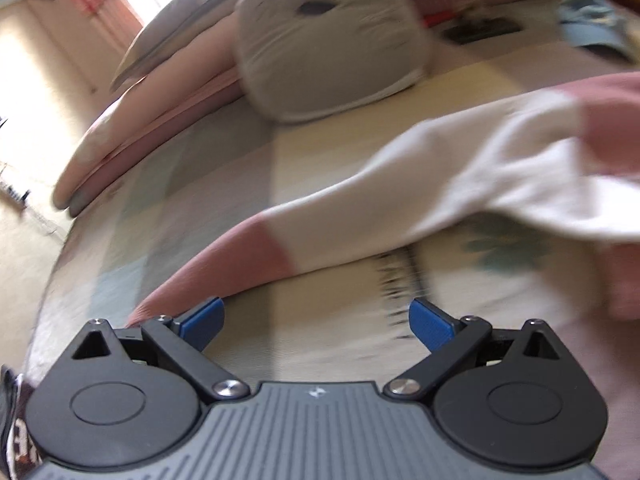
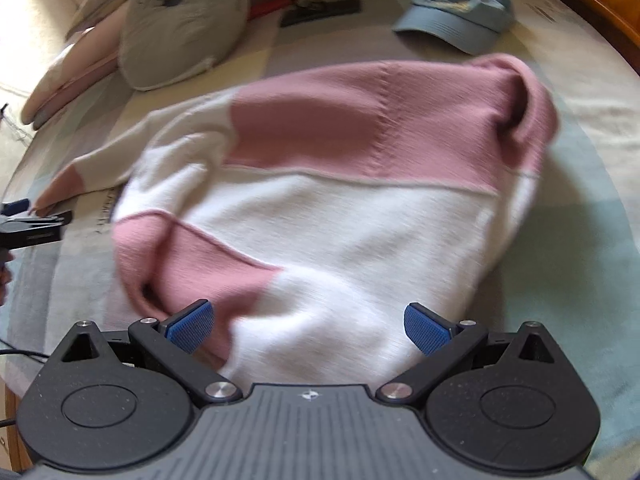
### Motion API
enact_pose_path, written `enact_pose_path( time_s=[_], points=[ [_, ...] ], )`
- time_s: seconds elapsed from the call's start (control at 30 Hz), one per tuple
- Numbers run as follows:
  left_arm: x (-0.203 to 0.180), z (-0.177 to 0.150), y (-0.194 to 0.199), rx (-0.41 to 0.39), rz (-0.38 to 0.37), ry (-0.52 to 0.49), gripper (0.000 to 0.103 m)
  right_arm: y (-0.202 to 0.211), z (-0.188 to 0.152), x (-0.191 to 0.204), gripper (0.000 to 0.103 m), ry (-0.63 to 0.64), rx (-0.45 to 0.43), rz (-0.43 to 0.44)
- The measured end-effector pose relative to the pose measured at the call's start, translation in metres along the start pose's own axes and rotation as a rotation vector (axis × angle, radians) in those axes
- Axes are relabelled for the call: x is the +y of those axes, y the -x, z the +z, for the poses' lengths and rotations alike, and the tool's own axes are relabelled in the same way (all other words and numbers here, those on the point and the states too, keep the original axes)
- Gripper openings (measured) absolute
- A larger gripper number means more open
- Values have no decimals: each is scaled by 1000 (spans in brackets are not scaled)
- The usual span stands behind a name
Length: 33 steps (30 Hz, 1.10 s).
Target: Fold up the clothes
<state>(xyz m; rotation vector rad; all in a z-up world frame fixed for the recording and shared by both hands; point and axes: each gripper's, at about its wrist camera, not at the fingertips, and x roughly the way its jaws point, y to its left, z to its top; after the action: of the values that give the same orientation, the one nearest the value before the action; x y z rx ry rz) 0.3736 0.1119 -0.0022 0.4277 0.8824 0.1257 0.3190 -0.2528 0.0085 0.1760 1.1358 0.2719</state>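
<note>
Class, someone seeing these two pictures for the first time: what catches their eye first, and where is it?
The pink-and-white knitted sweater spread across the middle of the patchwork bedspread dominates. Behind it lie a grey cat-face cushion to the left and a light-blue cap to the right.

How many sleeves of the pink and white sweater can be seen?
1. The sweater's left-side sleeve lies stretched out on the bed, its pink cuff near the open left gripper. The other sleeve may be hidden under the body.
</note>
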Motion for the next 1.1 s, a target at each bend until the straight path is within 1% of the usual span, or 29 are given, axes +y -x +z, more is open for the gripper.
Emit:
enact_pose_path(
  time_s=[0.1, 0.23, 0.37, 0.47, 0.6, 0.77, 0.87, 0.97, 1.03, 1.1],
  points=[
    [-21, 10, 28, -34, -77, -5, 99, 0, -9, -23, 103, -43, 9, -17],
    [-49, 21, 63, -71, -182, -17, 99, 2, -22, -49, 103, -92, 12, -15],
    [-81, 30, 91, -108, -246, -38, 99, 1, -29, -64, 103, -103, 13, 2],
    [-107, 36, 105, -126, -298, -59, 100, 3, -33, -71, 103, -89, 9, 2],
    [-145, 44, 111, -148, -356, -98, 100, 6, -37, -83, 103, -91, 6, 1],
    [-196, 55, 115, -149, -483, -169, 100, 12, -45, -99, 103, -108, -1, 2],
    [-227, 58, 112, -119, -525, -222, 100, 16, -50, -108, 103, -119, -12, -15],
    [-252, 57, 111, -91, -584, -256, 100, 20, -56, -117, 103, -144, -27, -21],
    [-271, 53, 112, -81, -596, -304, 100, 22, -60, -125, 103, -168, -30, -25],
    [-291, 47, 114, -79, -592, -376, 100, 24, -64, -132, 103, -188, -32, -38]
  ],
)
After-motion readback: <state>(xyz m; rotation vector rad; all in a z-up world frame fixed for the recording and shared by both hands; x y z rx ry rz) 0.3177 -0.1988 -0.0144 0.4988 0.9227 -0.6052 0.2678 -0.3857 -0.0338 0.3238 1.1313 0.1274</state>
